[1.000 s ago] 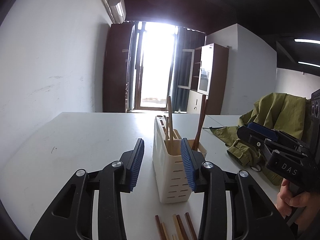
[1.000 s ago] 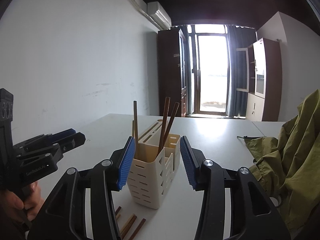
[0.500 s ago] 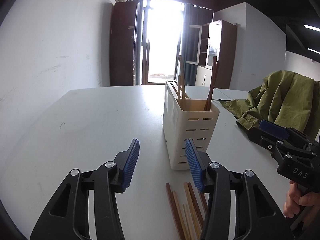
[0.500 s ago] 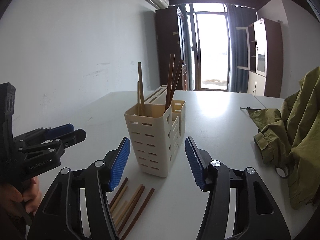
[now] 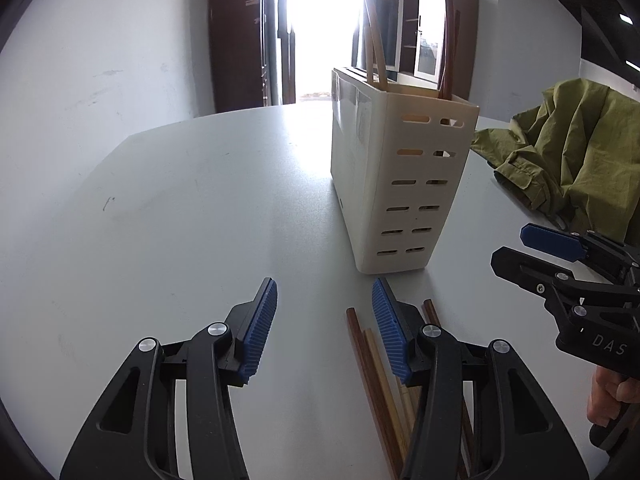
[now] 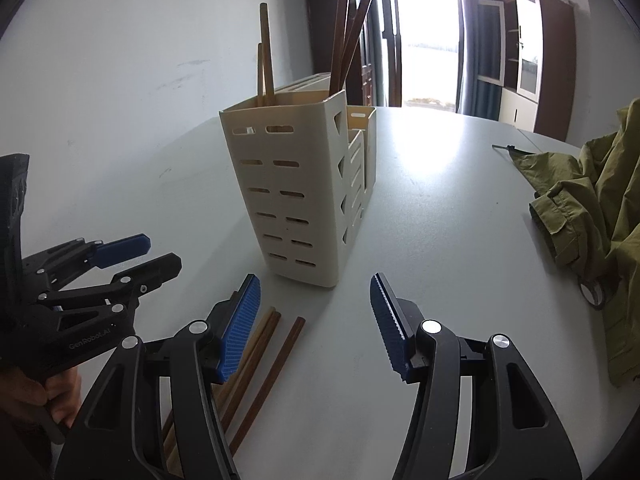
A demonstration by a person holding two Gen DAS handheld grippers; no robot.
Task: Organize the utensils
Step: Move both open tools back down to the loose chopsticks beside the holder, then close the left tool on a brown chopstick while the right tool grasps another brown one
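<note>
Cream slotted utensil holder (image 5: 404,184) stands upright on white table (image 5: 180,220), just ahead of both sets of jaws. In its near compartment: 2 light chopsticks (image 6: 265,60) on the left side, at least 2 dark chopsticks (image 6: 348,36) on the right side, all leaning, tips up. A lower side compartment (image 6: 362,148) sits behind on its right; contents not visible.

Left gripper (image 5: 324,330): jaws spread, nothing between them but bare table. Loose chopsticks (image 5: 376,384), dark and light mixed, lie flat just right of and under its right finger.

Right gripper (image 6: 316,320): jaws spread, empty; they have just been opening. The same loose chopsticks (image 6: 260,352) lie under and just inside its left finger, ends pointing toward the holder, not touching it.

Olive jacket (image 6: 592,216) lies crumpled well off to the right of the right jaws.
</note>
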